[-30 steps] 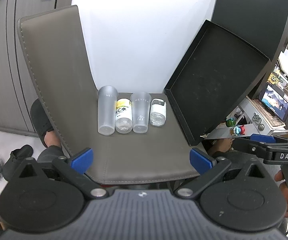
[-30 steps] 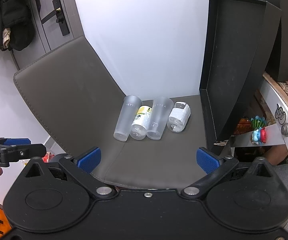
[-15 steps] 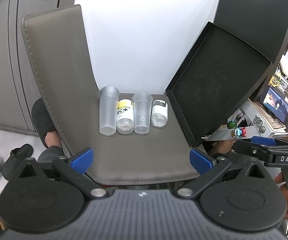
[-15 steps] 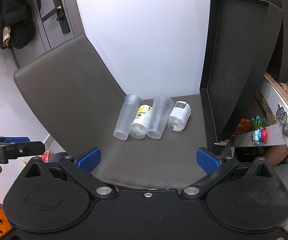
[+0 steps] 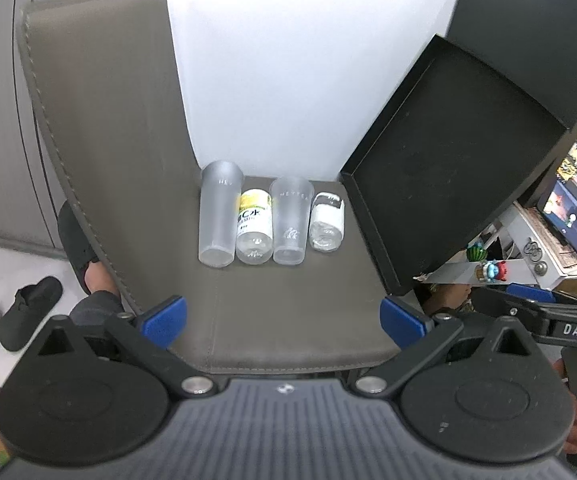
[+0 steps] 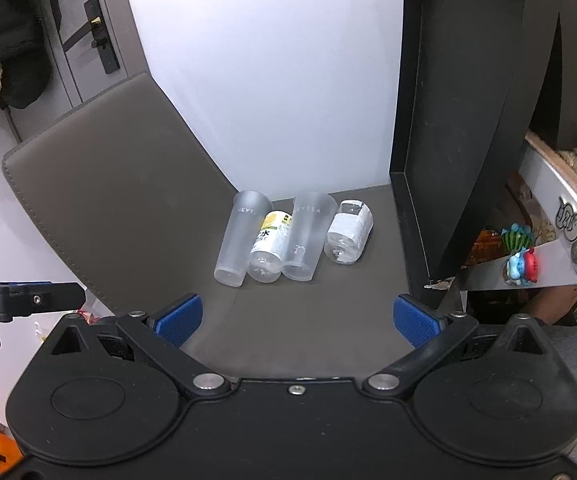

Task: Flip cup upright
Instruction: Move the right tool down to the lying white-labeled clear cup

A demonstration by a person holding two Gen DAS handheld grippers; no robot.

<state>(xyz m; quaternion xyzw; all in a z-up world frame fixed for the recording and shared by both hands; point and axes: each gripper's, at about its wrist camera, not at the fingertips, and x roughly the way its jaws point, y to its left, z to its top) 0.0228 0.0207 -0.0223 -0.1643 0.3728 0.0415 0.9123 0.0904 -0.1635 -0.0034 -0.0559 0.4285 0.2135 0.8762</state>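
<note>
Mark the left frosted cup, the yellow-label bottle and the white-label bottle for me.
left frosted cup (image 5: 218, 216), left wrist view, mid side wall.
yellow-label bottle (image 5: 253, 218), left wrist view, on its label.
white-label bottle (image 6: 350, 227), right wrist view, on its white label.

Grey mat (image 5: 288, 320): cups (image 5: 218, 220), bottles (image 5: 253, 224).

It looked like a lived-in home room: a grey door with a black lever handle (image 6: 95, 36), dark jackets hanging beside it (image 6: 4, 40), black slippers on the floor (image 5: 28, 312), and small colourful toy figurines (image 6: 522, 256) on a white shelf.
</note>
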